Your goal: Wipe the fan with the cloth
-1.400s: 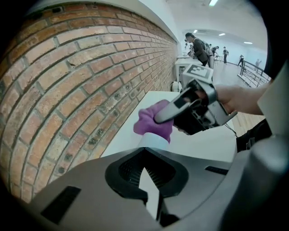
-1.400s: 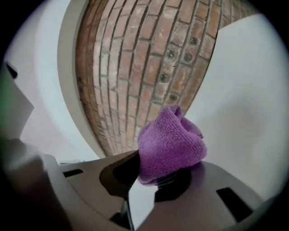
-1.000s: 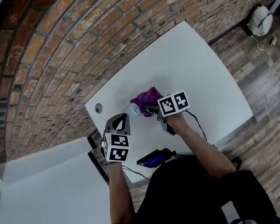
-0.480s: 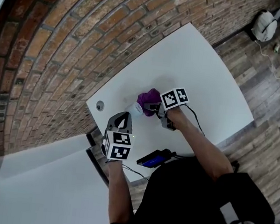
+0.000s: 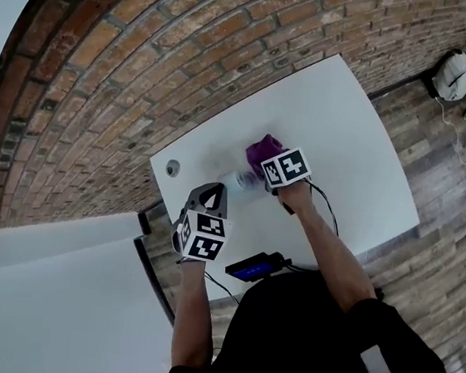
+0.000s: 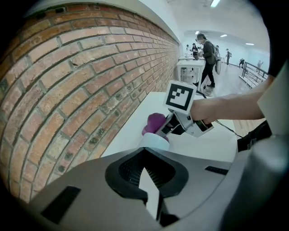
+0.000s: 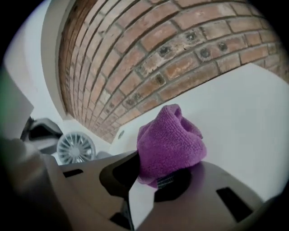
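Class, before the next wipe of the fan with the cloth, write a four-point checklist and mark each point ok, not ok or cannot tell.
1. Purple cloth pinched in the right gripper: ok.
2. Fan on the white table, seen in both gripper views: ok.
3. Left gripper gripping the fan: cannot tell; its jaws are shut, and the fan sits just past them.
4. Cloth touching the fan: cannot tell; the head view is blurred there.
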Demonstrator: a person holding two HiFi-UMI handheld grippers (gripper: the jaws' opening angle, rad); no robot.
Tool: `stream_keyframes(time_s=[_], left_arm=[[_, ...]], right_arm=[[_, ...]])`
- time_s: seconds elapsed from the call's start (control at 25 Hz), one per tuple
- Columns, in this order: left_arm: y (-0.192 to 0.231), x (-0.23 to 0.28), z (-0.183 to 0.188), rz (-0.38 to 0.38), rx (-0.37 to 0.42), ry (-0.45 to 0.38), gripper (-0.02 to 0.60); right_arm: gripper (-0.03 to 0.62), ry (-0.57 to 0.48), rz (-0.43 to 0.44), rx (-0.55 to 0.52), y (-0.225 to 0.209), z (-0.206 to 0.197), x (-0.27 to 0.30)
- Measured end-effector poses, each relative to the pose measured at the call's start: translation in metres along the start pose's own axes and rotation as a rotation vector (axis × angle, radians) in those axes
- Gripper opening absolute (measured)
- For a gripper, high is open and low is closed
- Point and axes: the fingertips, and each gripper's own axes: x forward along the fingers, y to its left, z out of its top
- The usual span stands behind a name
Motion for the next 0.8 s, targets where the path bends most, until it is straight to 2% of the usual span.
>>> stream_keyframes(time_s=[0.04, 0.12, 0.2, 0.28, 0.4, 0.56, 0.6, 0.68, 0.76, 0.8], left_arm=[[0.001, 0.0, 0.0, 0.002, -0.003, -0.001, -0.005], [0.002, 0.001, 0.0, 0.004, -0.01, -0.005, -0.005], [0.001, 0.001, 0.0, 0.004, -0.016, -0.009, -0.005], [0.0, 0.001, 0.001, 0.003, -0.018, -0.014, -0.005], [0.001, 0.002, 0.002, 0.003, -0.02, -0.019, -0.005], [0.001, 0.001, 0.002, 0.014, -0.017, -0.035, -0.005], [0.002, 0.001, 0.002, 0.024, -0.02, -0.047, -0.005], [0.004, -0.001, 0.002, 0.055, -0.042, -0.075, -0.005], [0.008, -0.008, 0.001, 0.079, -0.085, -0.108, 0.0], [0.008, -0.012, 0.0, 0.066, -0.115, -0.124, 0.0]], right_arm=[[0.066, -0.018, 0.057, 0.049, 0.005, 0.007, 0.006], [0.066, 0.024, 0.147, 0.126, 0.011, 0.003, 0.024], [0.066, 0.088, 0.186, 0.185, 0.012, -0.016, 0.039], [0.066, 0.102, 0.186, 0.217, 0.01, -0.03, 0.036], [0.066, 0.178, 0.164, 0.148, 0.015, -0.06, 0.018], [0.066, 0.392, 0.253, 0.047, 0.043, -0.128, -0.008], [0.066, 0.391, 0.252, 0.044, 0.042, -0.13, -0.013], [0.066, 0.298, 0.213, 0.05, 0.031, -0.102, -0.021], [0.066, 0.144, 0.175, 0.024, 0.024, -0.045, -0.031], [0.066, 0.067, 0.17, -0.006, 0.026, -0.012, -0.037]])
